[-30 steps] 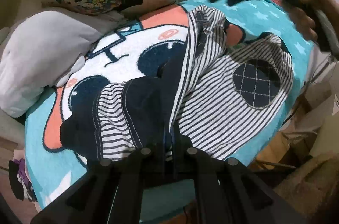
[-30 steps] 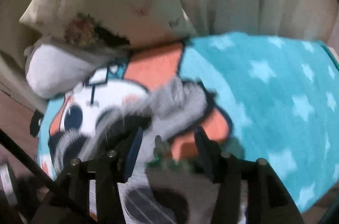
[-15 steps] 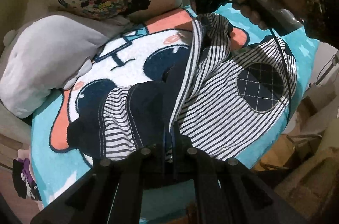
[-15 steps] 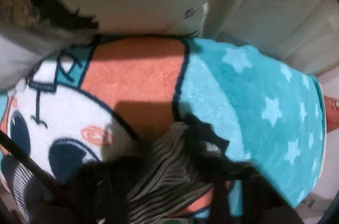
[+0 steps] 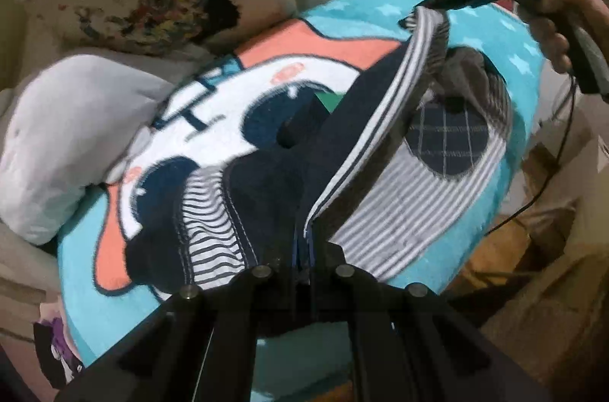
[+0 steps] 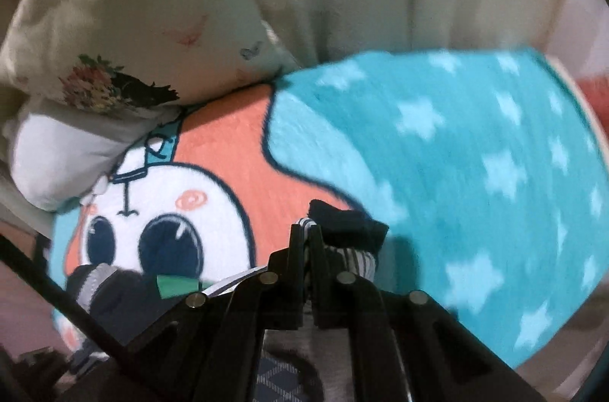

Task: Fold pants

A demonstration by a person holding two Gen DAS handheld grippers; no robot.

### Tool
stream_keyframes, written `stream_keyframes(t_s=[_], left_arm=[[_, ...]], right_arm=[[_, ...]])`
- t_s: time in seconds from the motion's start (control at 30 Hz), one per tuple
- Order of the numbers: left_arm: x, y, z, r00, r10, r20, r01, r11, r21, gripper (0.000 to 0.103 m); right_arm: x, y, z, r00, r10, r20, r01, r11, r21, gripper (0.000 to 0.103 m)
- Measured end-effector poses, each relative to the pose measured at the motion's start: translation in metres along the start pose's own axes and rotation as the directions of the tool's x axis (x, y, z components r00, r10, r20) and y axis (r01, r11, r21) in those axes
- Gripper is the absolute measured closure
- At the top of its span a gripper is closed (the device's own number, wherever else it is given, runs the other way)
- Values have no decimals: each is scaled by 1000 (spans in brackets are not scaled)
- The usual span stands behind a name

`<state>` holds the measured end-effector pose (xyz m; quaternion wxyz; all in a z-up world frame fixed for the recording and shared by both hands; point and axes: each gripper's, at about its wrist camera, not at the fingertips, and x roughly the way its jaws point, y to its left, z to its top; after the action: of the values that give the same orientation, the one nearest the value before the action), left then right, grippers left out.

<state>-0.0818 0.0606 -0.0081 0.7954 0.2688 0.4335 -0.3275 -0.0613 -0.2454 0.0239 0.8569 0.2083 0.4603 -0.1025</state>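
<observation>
Through the left wrist view, your left gripper [image 5: 303, 242] is clamped on the near edge of the striped pants [image 5: 399, 211], which lie across the cartoon blanket [image 5: 525, 67] with one band pulled taut up to the right gripper [image 5: 430, 7]. Keep that band stretched evenly so the fold lands straight.

Through the right wrist view, your right gripper [image 6: 306, 230] is pinched together on the pants' [image 6: 350, 227] far end, lifted above the blanket [image 6: 475, 143]. Carry both ends level, and don't let the dark cuff slip free.
</observation>
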Motion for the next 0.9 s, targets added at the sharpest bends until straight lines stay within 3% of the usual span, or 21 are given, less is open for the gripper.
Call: stream_keyframes(t_s=[0.3,0.5,0.6,0.67,0.7,0.73,0.87,0.9], left_arm=[[24,-7,-28,988,-116,-103,117,993,0,96],[16,9,-32,975,-195,-107,188,979,-74,86],[0,21,-38,973,-212,-94,202,974,-103,86],[-7,30,-40,973,-214,-87,201,971,-131,81],[-12,35,-41,975,-207,-81,193,970,-150,78],[-15,40,-42,977,-200,-75,185,969,-166,74],[-23,61,-42,980,-193,-45,174,948,-268,73],[-25,67,-41,980,-197,-32,178,935,-308,73]], right_arm=[[-2,-74,-81,999,15,-28,-7,969,245,96],[-13,-99,-107,998,-55,-25,60,949,311,97],[-38,-89,-100,988,-142,52,124,959,256,89],[-50,-82,-90,987,-119,112,89,967,239,67],[-54,-79,-84,986,-99,138,64,970,235,45],[-56,-76,-79,985,-77,157,40,973,228,35],[-36,-61,-64,991,-41,128,15,979,203,35],[-26,-59,-62,994,-44,103,23,981,193,39]])
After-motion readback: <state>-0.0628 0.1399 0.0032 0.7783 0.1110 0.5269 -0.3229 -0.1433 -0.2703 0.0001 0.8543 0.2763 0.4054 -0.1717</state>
